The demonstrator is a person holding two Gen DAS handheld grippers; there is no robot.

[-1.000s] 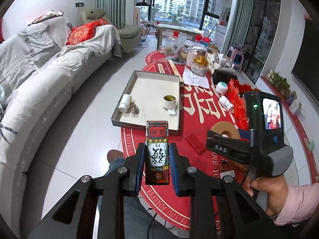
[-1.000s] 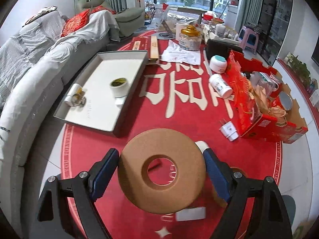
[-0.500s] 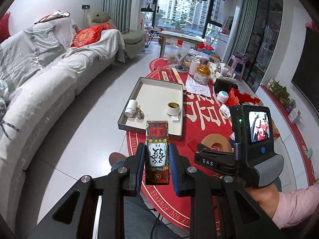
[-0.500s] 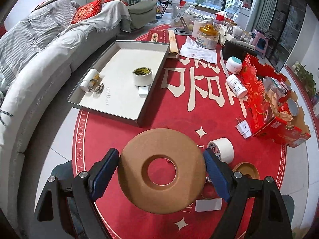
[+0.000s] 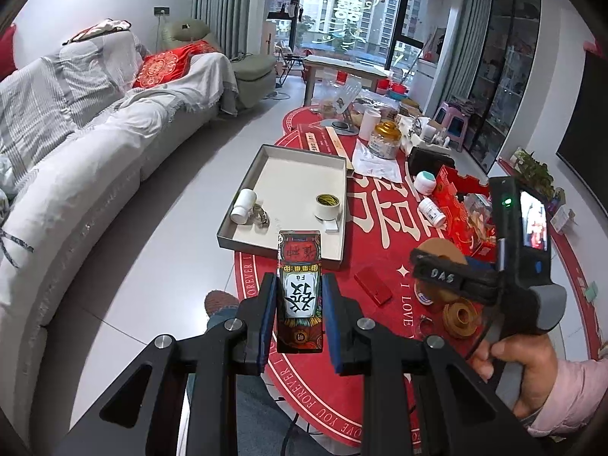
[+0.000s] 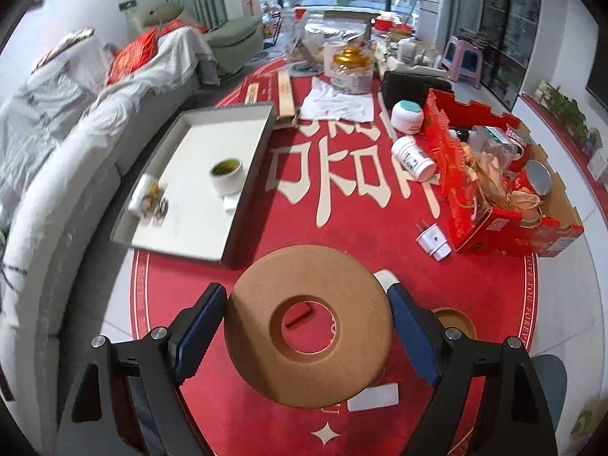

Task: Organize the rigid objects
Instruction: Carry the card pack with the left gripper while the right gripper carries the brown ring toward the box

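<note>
My left gripper is shut on a small patterned box with a large black character, held upright above the rug's near edge. My right gripper is shut on a brown cork ring, held flat above the red rug; the ring also shows in the left wrist view. A grey tray with a white floor lies ahead, also in the right wrist view. In it are a tape roll, a white bottle and a small white block.
A round red rug carries a red cardboard box of clutter, white jars, a white plug, a red flat box, a tape roll and a glass jar. A grey sofa runs along the left.
Both grippers have risen and pulled back, keeping their loads. The right wrist view has swung so the tray and red box appear farther and shifted; the left view now looks over more of the room.
</note>
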